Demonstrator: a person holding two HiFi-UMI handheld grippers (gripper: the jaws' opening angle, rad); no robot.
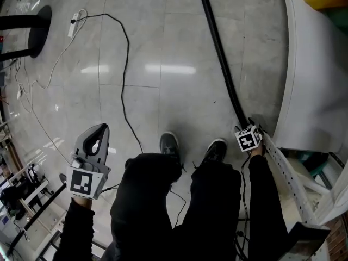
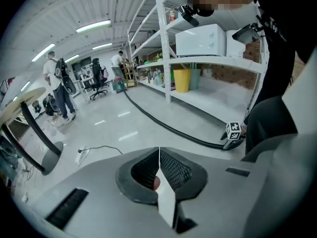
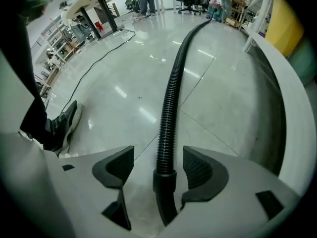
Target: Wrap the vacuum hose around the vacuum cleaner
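The black ribbed vacuum hose [image 1: 220,53] lies on the grey floor and runs from the top of the head view down to my right gripper [image 1: 249,138]. In the right gripper view the hose [image 3: 171,98] and its smooth end cuff [image 3: 164,178] lie between the jaws of the right gripper [image 3: 157,153], which stand open a little apart from it on both sides. My left gripper [image 1: 100,128] hangs at the lower left, away from the hose, its jaws shut with nothing in them [image 2: 159,153]. In the left gripper view the hose [image 2: 163,125] curves across the floor. No vacuum cleaner body shows.
A white shelf rack [image 1: 310,91] stands close on the right, against the right gripper. A thin black cable [image 1: 126,64] and a power strip [image 1: 73,23] lie on the floor at left. The person's shoes [image 1: 169,144] stand between the grippers. A black table base [image 1: 32,31] is far left.
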